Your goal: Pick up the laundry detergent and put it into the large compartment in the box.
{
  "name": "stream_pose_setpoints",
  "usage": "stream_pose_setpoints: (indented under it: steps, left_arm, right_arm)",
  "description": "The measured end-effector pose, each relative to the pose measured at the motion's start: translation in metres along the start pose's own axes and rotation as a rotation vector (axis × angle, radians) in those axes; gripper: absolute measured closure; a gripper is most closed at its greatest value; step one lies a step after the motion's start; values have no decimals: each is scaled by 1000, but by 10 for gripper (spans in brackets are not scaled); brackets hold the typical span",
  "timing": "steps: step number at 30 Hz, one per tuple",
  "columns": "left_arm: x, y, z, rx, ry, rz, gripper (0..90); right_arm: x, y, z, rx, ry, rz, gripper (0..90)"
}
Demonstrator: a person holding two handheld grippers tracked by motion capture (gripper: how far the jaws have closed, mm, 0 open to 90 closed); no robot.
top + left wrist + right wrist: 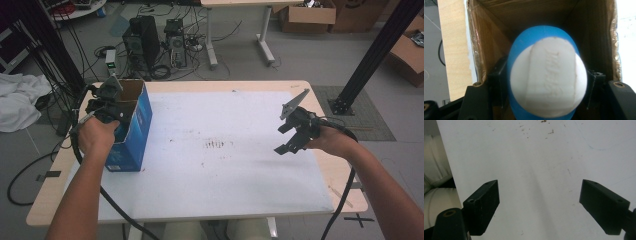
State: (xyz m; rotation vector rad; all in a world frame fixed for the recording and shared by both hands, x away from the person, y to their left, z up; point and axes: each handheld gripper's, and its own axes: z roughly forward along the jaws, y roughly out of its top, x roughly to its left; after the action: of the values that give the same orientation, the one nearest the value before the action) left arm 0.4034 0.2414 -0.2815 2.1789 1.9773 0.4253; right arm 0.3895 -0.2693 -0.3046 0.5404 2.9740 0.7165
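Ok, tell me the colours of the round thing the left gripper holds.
Blue with a white raised face, clearest in the left gripper view: the round object, over the cardboard box.

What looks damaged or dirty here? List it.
Brown specks dirty the middle of the white table mat. The open rim of the blue box looks ragged. The blue and white object in the left gripper looks intact.

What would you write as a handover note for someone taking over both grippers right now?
Left gripper: shut on the blue and white object, held over the mouth of the blue cardboard box at the table's left edge.
Right gripper: open, holding nothing, above the bare white mat.
Done: object picked up and brought to the box.
Left: probably lower and release it inside the box.
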Motion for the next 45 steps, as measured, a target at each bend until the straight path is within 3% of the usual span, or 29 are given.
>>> stream_pose_setpoints:
  steps: [15,39,45]
  left_arm:
    - [2,-2,-3,-21,11,-4,373]
    - [2,-1,-22,-64,6,-9,313]
    - [3,2,-33,-74,-3,-10,308]
  right_arm:
    - [2,1,1,6,4,-2,162]
    - [5,2,-1,5,0,-6,162]
    - [6,3,-3,4,0,-9,162]
